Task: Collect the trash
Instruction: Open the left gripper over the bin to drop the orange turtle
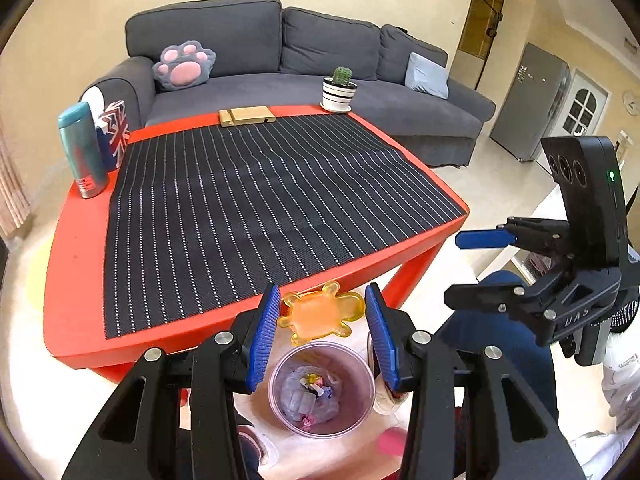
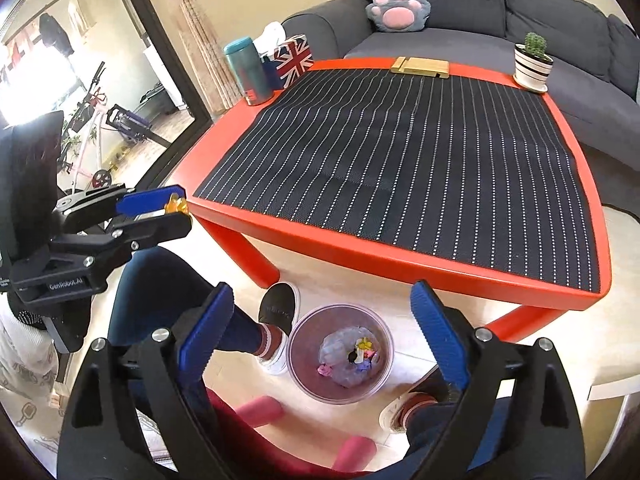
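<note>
Counted items on and around the red table [image 1: 80, 320]

2 grippers, 1 orange tray [image 1: 322, 314], 1 bin [image 2: 304, 368], 1 mat [image 1: 260, 200], 1 cactus pot [image 1: 339, 94], 1 teal bottle [image 1: 82, 150], 2 cushions.

right gripper [image 2: 320, 340] fingers spread above trash bin [image 2: 298, 364], red table [image 2: 400, 260] beyond

Bright daylight fills both fisheye views. A window [image 2: 24, 60] at the left of the right wrist view is blown out white. Straight lines bow toward the dark, vignetted corners. The floor [image 1: 460, 184] glares pale; focus stays fairly sharp.
</note>
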